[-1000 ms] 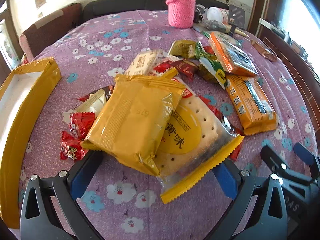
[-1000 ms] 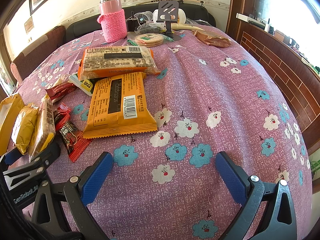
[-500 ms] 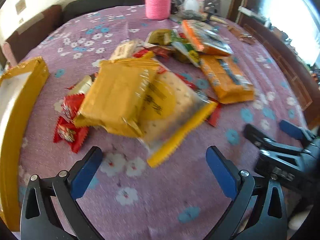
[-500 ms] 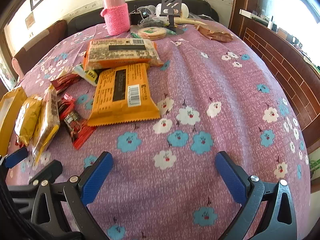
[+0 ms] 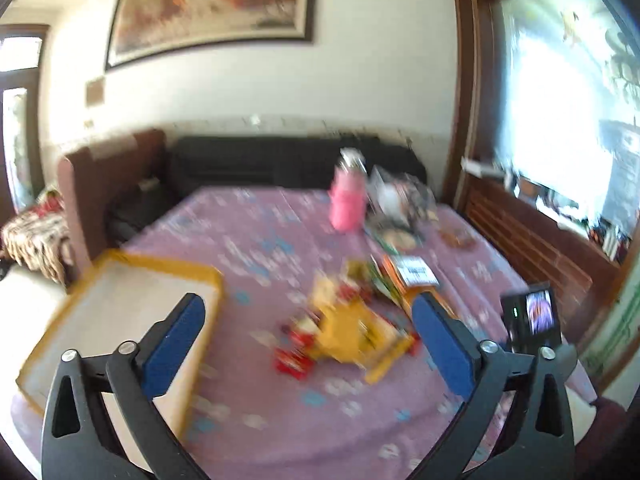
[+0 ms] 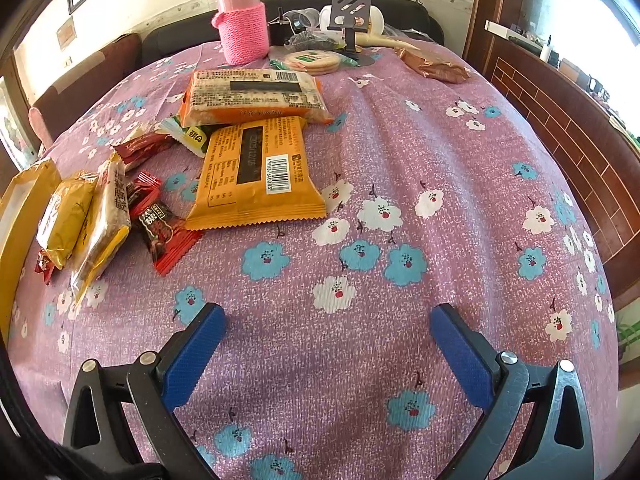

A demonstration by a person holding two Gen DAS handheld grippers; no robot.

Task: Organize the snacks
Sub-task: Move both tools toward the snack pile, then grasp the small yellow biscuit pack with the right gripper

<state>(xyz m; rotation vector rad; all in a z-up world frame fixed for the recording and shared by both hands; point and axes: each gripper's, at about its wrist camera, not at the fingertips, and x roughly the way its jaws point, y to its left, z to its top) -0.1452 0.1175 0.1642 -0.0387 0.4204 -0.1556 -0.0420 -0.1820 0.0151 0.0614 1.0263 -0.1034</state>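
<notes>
A pile of snack packets lies on the purple flowered tablecloth (image 6: pixel 400 152). In the right wrist view I see two yellow cracker packs (image 6: pixel 84 216), small red candy packets (image 6: pixel 160 228) and two large orange biscuit packs (image 6: pixel 256 172) (image 6: pixel 252 94). The left wrist view is blurred; the yellow packs (image 5: pixel 352 332) lie beyond my left gripper (image 5: pixel 308 320), which is open, empty and raised well back from them. A yellow-rimmed tray (image 5: pixel 120 264) sits at the table's left. My right gripper (image 6: pixel 326 328) is open and empty over bare cloth.
A pink-sleeved flask (image 6: pixel 242 28), a round cracker pack (image 6: pixel 312 60), a phone stand (image 6: pixel 348 12) and a brown packet (image 6: pixel 434 68) stand at the table's far side. A dark sofa (image 5: pixel 260 164) is behind. A wooden sill (image 6: pixel 560 120) runs along the right.
My left gripper has pulled up and back from the yellow packs, so the room and tray now show. The right gripper has drawn back slightly. Both stay open.
</notes>
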